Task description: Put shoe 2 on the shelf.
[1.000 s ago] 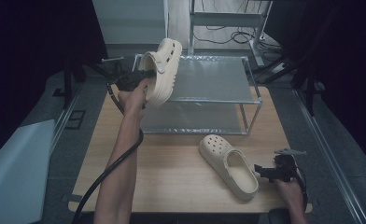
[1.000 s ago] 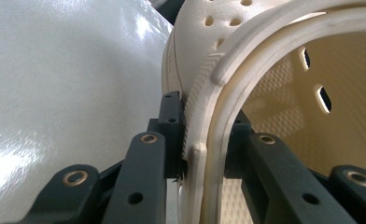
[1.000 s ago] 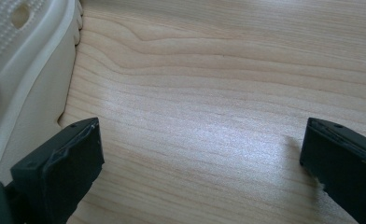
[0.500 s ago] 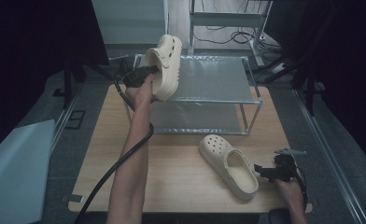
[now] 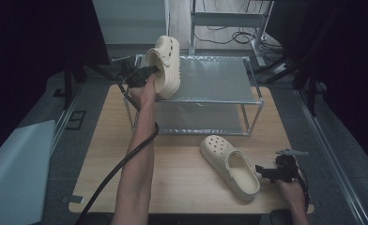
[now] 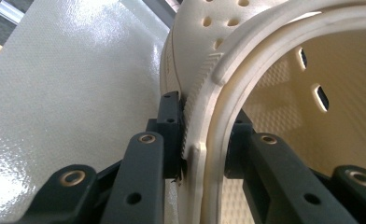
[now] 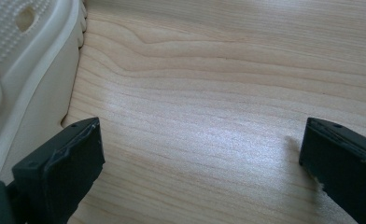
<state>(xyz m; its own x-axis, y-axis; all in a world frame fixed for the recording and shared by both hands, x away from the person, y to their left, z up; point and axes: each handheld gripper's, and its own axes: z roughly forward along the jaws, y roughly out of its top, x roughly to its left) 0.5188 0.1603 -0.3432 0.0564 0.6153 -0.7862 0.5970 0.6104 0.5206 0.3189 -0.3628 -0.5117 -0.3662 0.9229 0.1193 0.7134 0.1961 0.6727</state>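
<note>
Since the earlier frames, the raised clog (image 5: 164,65) has travelled from above the rack's (image 5: 252,101) top shelf toward that shelf's left edge and sunk slightly; it now hangs on its side over the near-left corner of the shelf, sole facing right, not yet resting on the mesh as far as the high view tells. Left gripper (image 6: 204,135) pinches the collar rim of this clog, one jaw outside the ridged rim, the other inside the opening. To finish the placing well, the wrist should probably roll until the sole lies flat to the shelf, and the jaws should part only once the sole bears weight; released while tilted, the clog could tip off the left edge. Clog: cream foam, thick ribbed sole, round vent holes over the toe, slotted vents in the side wall, textured footbed. Its mate (image 5: 230,166) lies sole-down on the table (image 5: 182,173) near the near-right corner, toe toward the rack. Right gripper (image 7: 202,154) rests just beside that clog's heel (image 7: 27,60), jaws spread wide over bare wood, holding nothing.
</note>
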